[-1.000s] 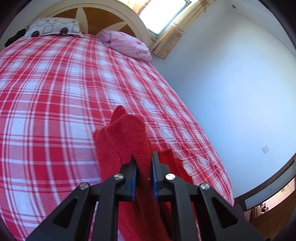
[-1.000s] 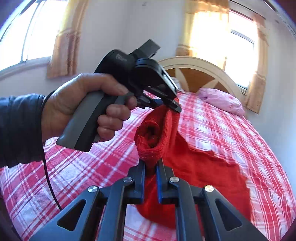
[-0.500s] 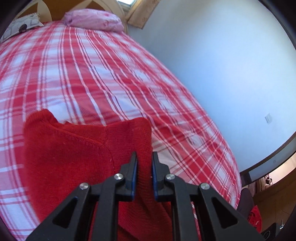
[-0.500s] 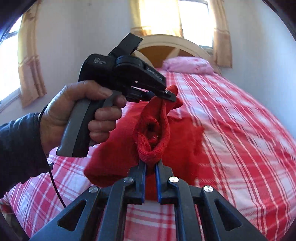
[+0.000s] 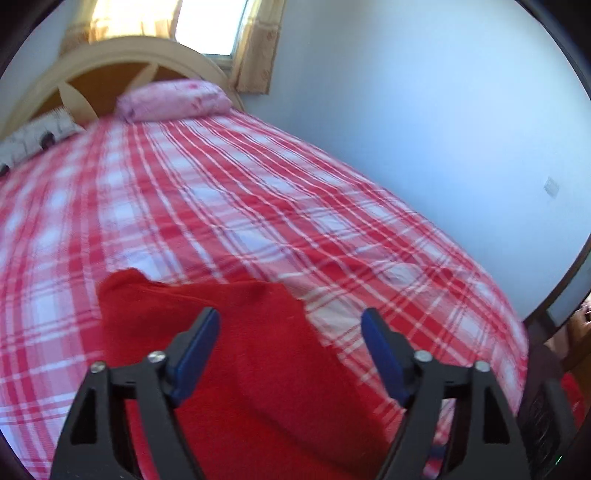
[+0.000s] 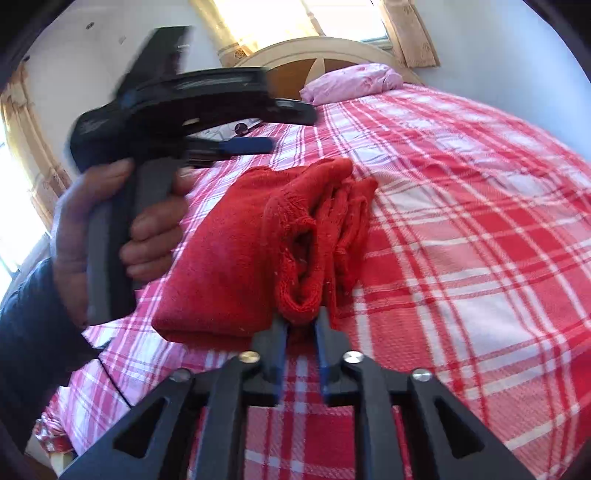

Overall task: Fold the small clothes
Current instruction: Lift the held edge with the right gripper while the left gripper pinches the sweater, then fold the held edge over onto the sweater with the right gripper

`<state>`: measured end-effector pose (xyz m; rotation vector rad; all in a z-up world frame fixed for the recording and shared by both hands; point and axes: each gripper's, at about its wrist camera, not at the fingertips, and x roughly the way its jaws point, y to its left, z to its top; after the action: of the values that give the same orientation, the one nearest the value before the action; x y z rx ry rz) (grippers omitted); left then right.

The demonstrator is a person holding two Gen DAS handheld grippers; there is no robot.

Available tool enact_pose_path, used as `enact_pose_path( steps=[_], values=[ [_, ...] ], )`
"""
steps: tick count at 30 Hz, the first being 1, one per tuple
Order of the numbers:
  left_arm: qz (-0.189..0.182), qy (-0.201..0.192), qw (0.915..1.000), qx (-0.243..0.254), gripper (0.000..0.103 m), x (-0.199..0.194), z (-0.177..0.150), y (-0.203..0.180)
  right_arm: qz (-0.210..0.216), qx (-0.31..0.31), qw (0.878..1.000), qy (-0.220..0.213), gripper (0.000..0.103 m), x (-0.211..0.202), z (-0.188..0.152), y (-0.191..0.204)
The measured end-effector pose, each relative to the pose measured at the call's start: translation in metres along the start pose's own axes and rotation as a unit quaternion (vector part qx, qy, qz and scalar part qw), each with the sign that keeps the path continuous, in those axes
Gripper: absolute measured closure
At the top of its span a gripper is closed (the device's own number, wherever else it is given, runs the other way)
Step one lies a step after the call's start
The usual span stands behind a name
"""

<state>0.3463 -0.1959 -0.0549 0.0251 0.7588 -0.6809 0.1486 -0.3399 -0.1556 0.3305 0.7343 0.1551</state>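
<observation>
The red knitted garment [image 6: 236,251] lies folded in a heap on the bed [image 6: 461,229], which is covered in a red-and-white checked sheet. The left gripper [image 5: 290,325] has just been opening: its jaws stand wide apart above the garment's flat red panel [image 5: 236,354], pressing on nothing. In the right wrist view it shows blurred at upper left, a hand [image 6: 110,236] in a dark sleeve round its grey handle, hiding part of the bed's left side. The right gripper [image 6: 299,325] has also just been opening; its jaws are parted a little, the ribbed edge of the garment lying right at their tips, seemingly loose. At the head of the bed a pink pillow [image 5: 173,98] rests against a cream arched headboard [image 5: 122,51], with a patterned pillow [image 5: 33,138] beside it. A curtained window [image 5: 207,26] sits behind the headboard, and a pale wall [image 5: 424,129] runs along the bed's far side.
</observation>
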Motion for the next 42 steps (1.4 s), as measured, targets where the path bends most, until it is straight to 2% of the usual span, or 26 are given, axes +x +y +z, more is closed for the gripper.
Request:
enact_pose_path(
  steps=[1,2,3,5,7,9,12,16,19,21,24,26,27,28,30,34,36,38,42],
  values=[
    [0.021,-0.008,0.9997,0.006,0.004,-0.008,-0.005,0.005,-0.016,-0.001,1.0,-0.006,0.056,-0.004,-0.001,-0.003],
    [0.049,-0.019,0.9986,0.012,0.002,-0.017,-0.011,0.01,-0.027,0.002,1.0,-0.014,0.044,-0.007,-0.001,-0.006],
    [0.073,-0.031,0.9966,0.02,0.001,-0.027,-0.02,0.016,-0.034,0.007,0.999,-0.023,0.042,-0.012,-0.001,-0.01],
    [0.103,-0.038,0.9936,0.026,0.0,-0.039,-0.037,0.025,-0.043,0.014,0.998,-0.041,0.042,-0.02,0.001,-0.015],
    [0.118,-0.037,0.992,0.025,0.0,-0.043,-0.053,0.031,-0.04,0.017,0.998,-0.054,0.042,-0.026,0.006,-0.015],
    [0.126,-0.029,0.9912,0.025,0.0,-0.044,-0.072,0.034,-0.017,0.01,0.998,-0.061,0.042,-0.03,0.016,-0.009],
    [0.138,-0.023,0.9894,0.038,0.0,-0.043,-0.095,0.034,0.039,-0.008,0.996,-0.079,0.042,-0.033,0.039,0.011],
    [0.13,-0.007,0.9912,0.025,0.0,-0.033,-0.108,0.036,0.087,-0.038,0.992,-0.082,0.042,-0.019,0.063,0.037],
    [0.114,-0.002,0.9935,0.006,0.0,-0.027,-0.116,0.037,0.099,-0.035,0.993,-0.05,0.042,0.007,0.074,0.044],
    [0.107,-0.002,0.9943,-0.003,0.0,-0.024,-0.12,0.04,0.08,-0.016,0.997,-0.008,0.042,0.033,0.075,0.035],
    [0.077,0.017,0.9966,-0.021,0.0,-0.019,-0.126,0.044,0.006,0.031,0.998,0.05,0.042,0.063,0.069,0.003],
    [0.068,0.016,0.9971,-0.032,0.0,-0.02,-0.127,0.047,-0.003,0.06,0.996,0.068,0.038,0.07,0.062,-0.016],
    [0.064,0.016,0.9972,-0.034,0.0,-0.02,-0.127,0.048,0.006,0.074,0.995,0.069,0.034,0.071,0.059,-0.021],
    [0.063,0.015,0.9973,-0.035,0.0,-0.02,-0.128,0.048,0.026,0.094,0.993,0.07,0.034,0.07,0.057,-0.028],
    [0.058,0.012,0.9975,-0.039,0.0,-0.021,-0.129,0.048,0.031,0.096,0.993,0.062,0.034,0.064,0.057,-0.03],
    [0.052,0.009,0.9974,-0.049,0.0,-0.022,-0.131,0.051,-0.02,0.046,0.999,0.001,0.034,0.037,0.069,-0.007],
    [0.048,0.011,0.9972,-0.056,0.0,-0.021,-0.131,0.053,-0.024,0.022,0.999,-0.03,0.034,0.026,0.078,0.009],
    [0.047,0.012,0.9971,-0.058,0.0,-0.022,-0.132,0.054,-0.011,-0.001,0.998,-0.054,0.034,0.019,0.09,0.027],
    [0.048,0.011,0.9971,-0.058,0.0,-0.022,-0.133,0.054,0.042,-0.039,0.998,-0.029,0.034,0.041,0.1,0.054]
  ],
)
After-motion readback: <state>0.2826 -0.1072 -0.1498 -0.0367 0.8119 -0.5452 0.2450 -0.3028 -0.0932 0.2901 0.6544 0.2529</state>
